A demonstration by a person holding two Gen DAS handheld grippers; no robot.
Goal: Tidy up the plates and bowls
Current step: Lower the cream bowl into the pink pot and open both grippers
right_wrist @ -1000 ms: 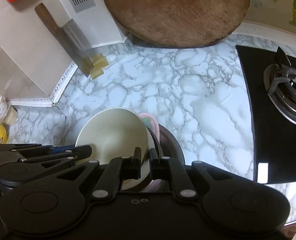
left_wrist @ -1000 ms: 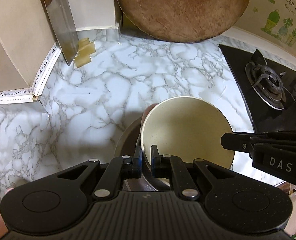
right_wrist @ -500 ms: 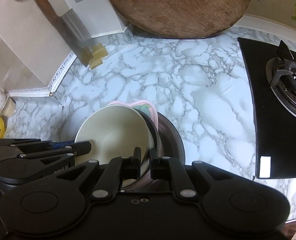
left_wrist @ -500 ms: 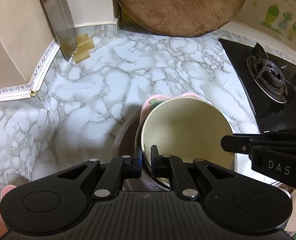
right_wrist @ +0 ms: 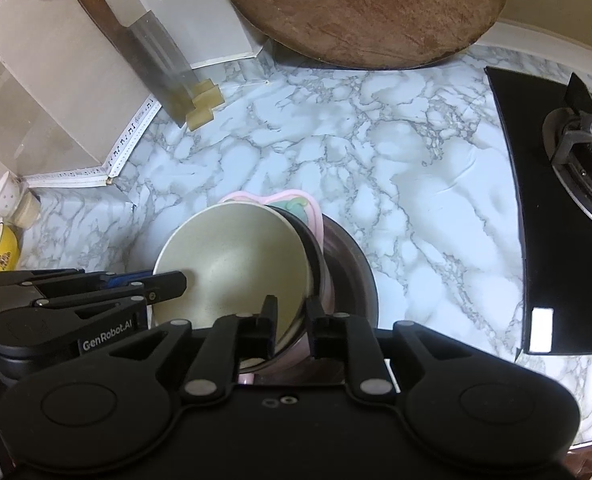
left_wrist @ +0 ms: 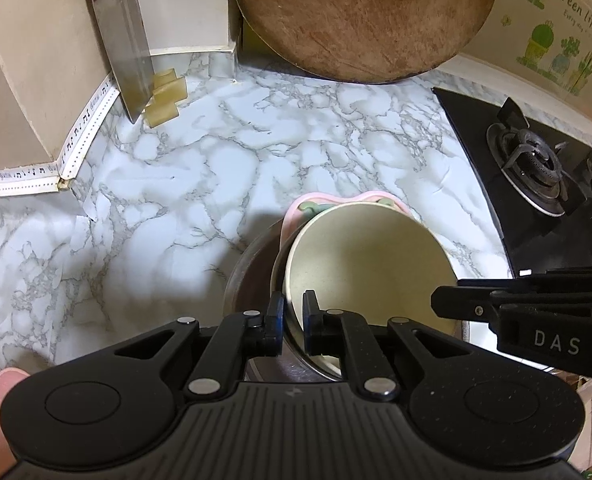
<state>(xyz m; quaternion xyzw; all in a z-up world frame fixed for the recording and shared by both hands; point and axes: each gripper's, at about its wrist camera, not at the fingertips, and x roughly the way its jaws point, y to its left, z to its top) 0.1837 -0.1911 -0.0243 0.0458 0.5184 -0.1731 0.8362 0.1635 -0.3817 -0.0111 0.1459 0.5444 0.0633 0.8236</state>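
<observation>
At the lower centre of both wrist views, a cream bowl [left_wrist: 370,258] sits nested in a stack with a pink plate [left_wrist: 324,199] and a dark metal bowl [left_wrist: 252,268] on the marble counter [left_wrist: 216,160]. The left gripper [left_wrist: 293,312] is clamped on the cream bowl's near rim, apparently steadying it. The right gripper [right_wrist: 292,322] straddles the opposite rim, its jaws having just been opening, pads now clear (a release, I judge). Legible writing: "DAS" on the right gripper, "GenRobot.AI" on the left, "Green life" on the wall sticker [left_wrist: 576,16] at upper right.
</observation>
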